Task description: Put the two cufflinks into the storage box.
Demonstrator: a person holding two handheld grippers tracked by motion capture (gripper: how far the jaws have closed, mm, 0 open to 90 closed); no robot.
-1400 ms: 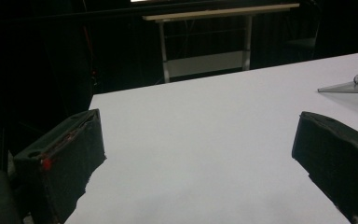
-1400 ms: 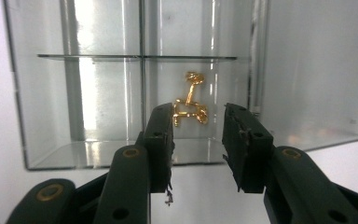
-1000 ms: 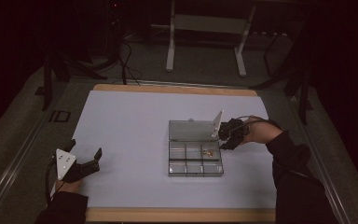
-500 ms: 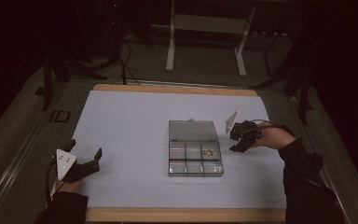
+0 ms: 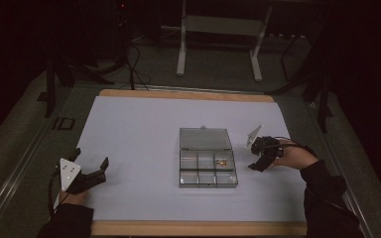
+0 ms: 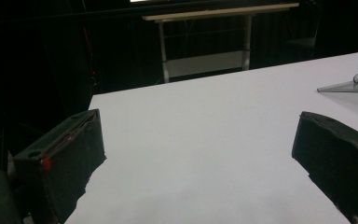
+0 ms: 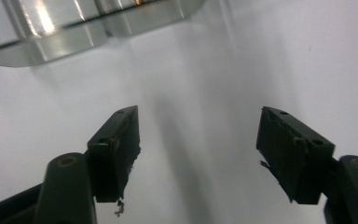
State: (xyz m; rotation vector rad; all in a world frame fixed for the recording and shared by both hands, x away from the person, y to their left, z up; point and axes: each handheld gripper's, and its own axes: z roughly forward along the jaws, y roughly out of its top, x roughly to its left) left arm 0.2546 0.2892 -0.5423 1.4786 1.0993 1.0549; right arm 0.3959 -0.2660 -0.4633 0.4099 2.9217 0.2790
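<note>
A white table (image 5: 144, 134) is seen from above in a dark room, with a clear plastic compartment box (image 5: 207, 163) lying slightly right of its centre. The box lid (image 5: 203, 138) is laid open flat toward twelve o'clock, and six compartments are shown in two rows of three. A small gold-coloured item (image 5: 222, 161) is seen in the upper right compartment; what it is cannot be told. The right gripper (image 5: 259, 159) is held just beside the box, at three o'clock from it, apart from its wall. Its jaws have just been opening and are spread, with nothing between them; in the right gripper view (image 7: 196, 154) bare table is seen between the two black jaws, and the box edge (image 7: 88, 32) is seen blurred at twelve o'clock. The left gripper (image 5: 90, 163) is held well apart from the box, at about eight o'clock on the table, near the front edge. Its jaws are spread wide and empty, as is shown in the left gripper view (image 6: 196, 154), where the lid's edge (image 6: 349, 85) is caught at two o'clock.
</note>
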